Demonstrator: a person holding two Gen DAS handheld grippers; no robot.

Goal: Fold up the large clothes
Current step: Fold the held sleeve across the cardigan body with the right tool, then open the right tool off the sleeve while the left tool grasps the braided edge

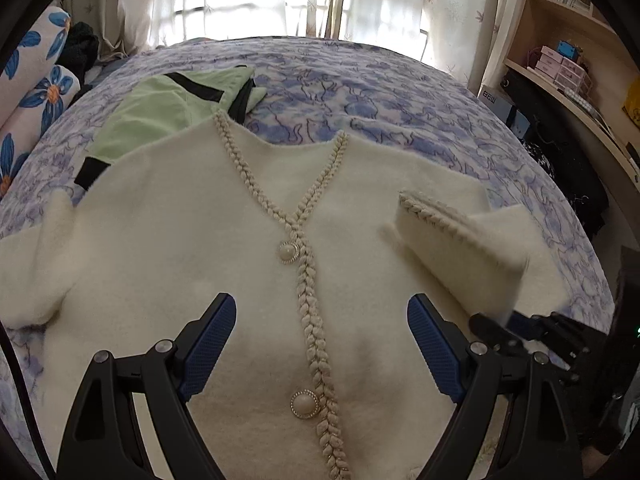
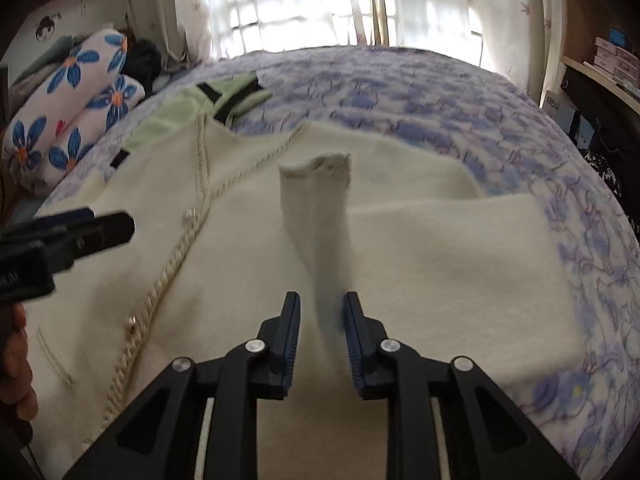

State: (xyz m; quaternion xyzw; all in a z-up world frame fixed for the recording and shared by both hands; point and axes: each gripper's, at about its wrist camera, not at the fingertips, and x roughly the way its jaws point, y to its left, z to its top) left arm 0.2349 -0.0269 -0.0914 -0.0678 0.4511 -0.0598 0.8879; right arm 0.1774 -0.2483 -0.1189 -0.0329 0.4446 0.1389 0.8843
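A cream cardigan (image 1: 168, 248) with braided trim and pearl buttons lies front-up on the bed; it also shows in the right wrist view (image 2: 248, 264). My left gripper (image 1: 320, 320) is open and empty, hovering over the button line near the lower button (image 1: 305, 404). My right gripper (image 2: 322, 312) holds the cardigan's right sleeve (image 2: 316, 196), lifted and folded over the body. Its jaws stand slightly apart with the blurred cloth between them. The sleeve cuff (image 1: 452, 232) and right gripper (image 1: 516, 324) show in the left wrist view. The left gripper (image 2: 80, 224) shows at left in the right wrist view.
A light green garment with black bands (image 1: 168, 108) lies behind the cardigan on the blue patterned bedspread (image 1: 400, 92). Flower-print pillows (image 2: 68, 120) sit at the left. Shelves and boxes (image 1: 560, 64) stand to the right. Curtained windows are behind the bed.
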